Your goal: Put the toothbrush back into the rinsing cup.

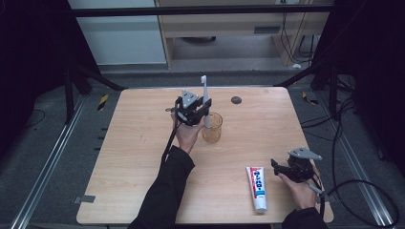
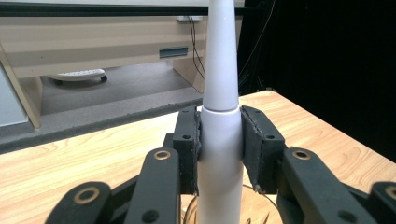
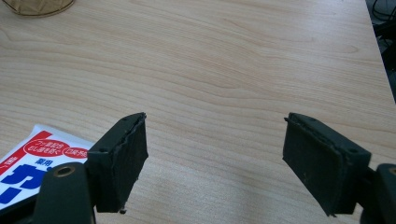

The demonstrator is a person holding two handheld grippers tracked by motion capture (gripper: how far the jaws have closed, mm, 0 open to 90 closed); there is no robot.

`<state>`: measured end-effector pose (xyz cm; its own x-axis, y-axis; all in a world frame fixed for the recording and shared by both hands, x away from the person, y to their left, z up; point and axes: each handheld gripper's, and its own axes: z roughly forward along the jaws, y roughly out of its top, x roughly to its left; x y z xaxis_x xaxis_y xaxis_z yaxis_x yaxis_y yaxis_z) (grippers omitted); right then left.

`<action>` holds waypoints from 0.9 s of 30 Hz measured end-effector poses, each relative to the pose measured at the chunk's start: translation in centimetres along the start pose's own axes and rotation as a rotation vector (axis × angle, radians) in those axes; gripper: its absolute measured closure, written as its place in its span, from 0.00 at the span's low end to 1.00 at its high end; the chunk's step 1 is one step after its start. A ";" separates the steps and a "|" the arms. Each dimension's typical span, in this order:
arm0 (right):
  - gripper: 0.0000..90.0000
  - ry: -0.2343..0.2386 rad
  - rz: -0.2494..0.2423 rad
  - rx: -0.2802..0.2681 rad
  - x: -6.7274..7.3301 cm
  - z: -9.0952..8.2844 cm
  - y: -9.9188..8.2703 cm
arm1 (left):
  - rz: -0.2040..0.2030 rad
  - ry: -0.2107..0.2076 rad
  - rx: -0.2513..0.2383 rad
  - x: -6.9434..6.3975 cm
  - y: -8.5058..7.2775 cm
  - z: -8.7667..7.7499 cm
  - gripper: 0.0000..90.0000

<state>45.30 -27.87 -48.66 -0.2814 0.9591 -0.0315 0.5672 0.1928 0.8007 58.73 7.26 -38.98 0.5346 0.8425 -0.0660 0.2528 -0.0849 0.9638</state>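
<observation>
- While the left tongs (image 1: 204,110) stay clamped on the white electric toothbrush (image 1: 206,102), pads pressing both sides of its handle, keep the grip unchanged; the step in hand appears to be standing the toothbrush in the glass cup (image 1: 212,128).
- Location of the work: the toothbrush is upright, brush head up, its lower end at or just inside the cup mouth. The cup stands near the middle of the tabletop (image 1: 133,162), somewhat toward the far edge.
- In the left gripper view the pads meet the toothbrush (image 2: 219,135) just below the seam between neck and body. The cup rim (image 2: 219,211) shows faintly under the handle, so alignment looks about right.
- Lower straight down with the handle vertical. A tilt would likely press the base against the cup wall and could tip or slide the cup.
- Release only when the base rests on the cup floor; whether it already touches cannot be told.
- Open the pads enough to clear the handle, then withdraw sideways and up, away from the cup rim.
- The right tongs (image 3: 215,154) stand apart and empty, held low over the tabletop near the right front corner, just beside the toothpaste tube (image 1: 257,187). Keep that hand (image 1: 300,187) where it is.
</observation>
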 end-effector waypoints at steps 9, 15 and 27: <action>0.24 -0.001 -0.001 0.001 0.0 0.0 0.0 | 0.024 -0.007 0.011 -0.3 -1.6 0.0 0.75; 0.24 -0.001 -0.008 -0.001 0.0 0.0 0.0 | 0.029 -0.021 0.021 -0.3 -2.8 -0.1 0.75; 0.24 -0.003 -0.009 0.003 0.1 0.0 0.0 | 0.054 -0.040 0.050 -0.4 -4.1 0.0 0.75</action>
<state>45.31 -27.77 -48.70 -0.2840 0.9580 -0.0408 0.5666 0.2020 0.7988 57.47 7.26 -42.88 0.5799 0.8143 -0.0256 0.2621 -0.1568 0.9522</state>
